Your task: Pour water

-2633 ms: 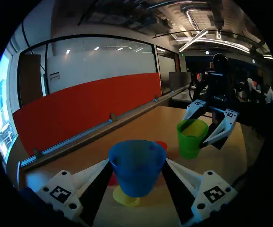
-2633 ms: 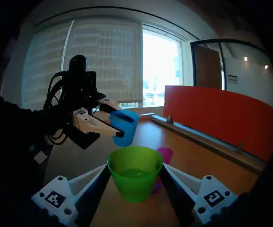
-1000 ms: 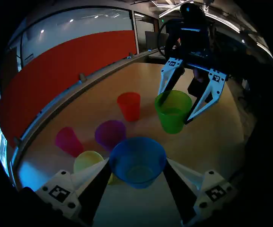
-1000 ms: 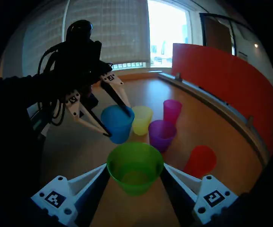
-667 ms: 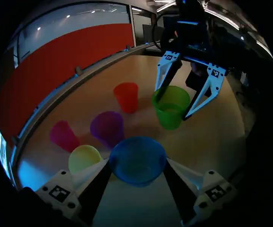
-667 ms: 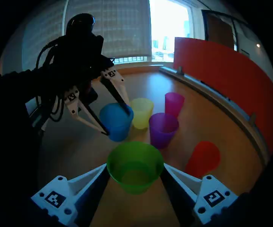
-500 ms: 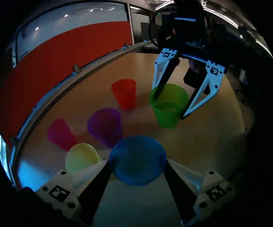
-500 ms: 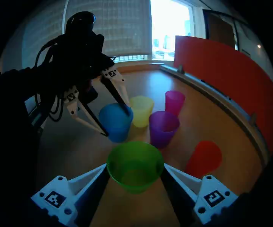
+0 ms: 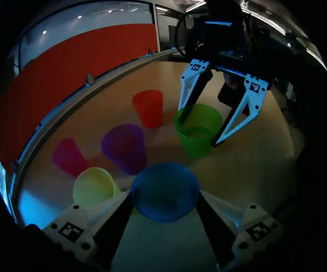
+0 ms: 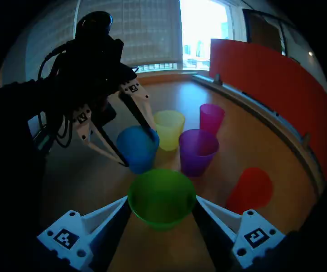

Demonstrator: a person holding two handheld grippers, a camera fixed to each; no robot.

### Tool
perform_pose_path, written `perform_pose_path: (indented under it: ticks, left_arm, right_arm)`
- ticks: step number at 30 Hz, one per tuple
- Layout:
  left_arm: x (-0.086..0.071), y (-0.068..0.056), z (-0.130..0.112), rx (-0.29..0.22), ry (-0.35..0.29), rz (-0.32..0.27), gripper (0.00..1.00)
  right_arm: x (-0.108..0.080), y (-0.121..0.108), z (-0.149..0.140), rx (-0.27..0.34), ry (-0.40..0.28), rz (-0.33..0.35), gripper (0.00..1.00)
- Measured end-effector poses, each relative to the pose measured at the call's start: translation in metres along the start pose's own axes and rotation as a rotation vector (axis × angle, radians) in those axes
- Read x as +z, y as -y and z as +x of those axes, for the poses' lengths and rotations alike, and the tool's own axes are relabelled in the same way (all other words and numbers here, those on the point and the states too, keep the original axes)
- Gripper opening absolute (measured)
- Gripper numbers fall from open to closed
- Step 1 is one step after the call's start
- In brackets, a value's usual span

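**Inspector:** Firstly, the left gripper: what is its state?

**Assessor:** The left gripper is at lower centre of the left gripper view. Both fingers press on the sides of the blue cup. The cup is upright, with its mouth toward the camera. I cannot make out its contents.

**Inspector:** And the right gripper?

**Assessor:** The right gripper is at lower centre of the right gripper view, clamped the same way on the green cup, which is also upright. In the left gripper view that cup sits upper right of centre, and a liquid level shows low inside it.

**Inspector:** How do the two cups stand relative to each other?

**Assessor:** They are apart and not touching. I cannot tell whether either base rests on the wooden table.

**Inspector:** Other items?

**Assessor:** Four loose cups stand on the table.
- The red cup is just left of the green one.
- The purple cup is left of centre.
- The pink cup is toward the left edge.
- The yellow cup is at lower left, beside the left gripper's finger.

A red partition crosses the upper left. A bright window occupies the top of the right gripper view.
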State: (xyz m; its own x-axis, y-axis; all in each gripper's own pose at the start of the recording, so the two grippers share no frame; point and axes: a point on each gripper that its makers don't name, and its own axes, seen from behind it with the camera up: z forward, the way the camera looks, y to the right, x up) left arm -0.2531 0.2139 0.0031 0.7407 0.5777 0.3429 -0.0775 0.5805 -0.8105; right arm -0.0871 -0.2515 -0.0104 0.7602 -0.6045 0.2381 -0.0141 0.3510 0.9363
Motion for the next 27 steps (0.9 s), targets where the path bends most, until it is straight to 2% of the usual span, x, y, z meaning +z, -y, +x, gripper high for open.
perform_pose_path:
  ticks: [18,27]
  left_arm:
    - [0.003,0.003,-0.012,-0.034,-0.016,0.005,0.88]
    - [0.007,0.000,-0.021,-0.028,-0.001,0.007,0.88]
  right_arm:
    - [0.011,0.002,-0.009,0.000,0.017,-0.004,0.91]
    - [0.013,0.002,-0.010,0.005,0.011,-0.009,0.91]
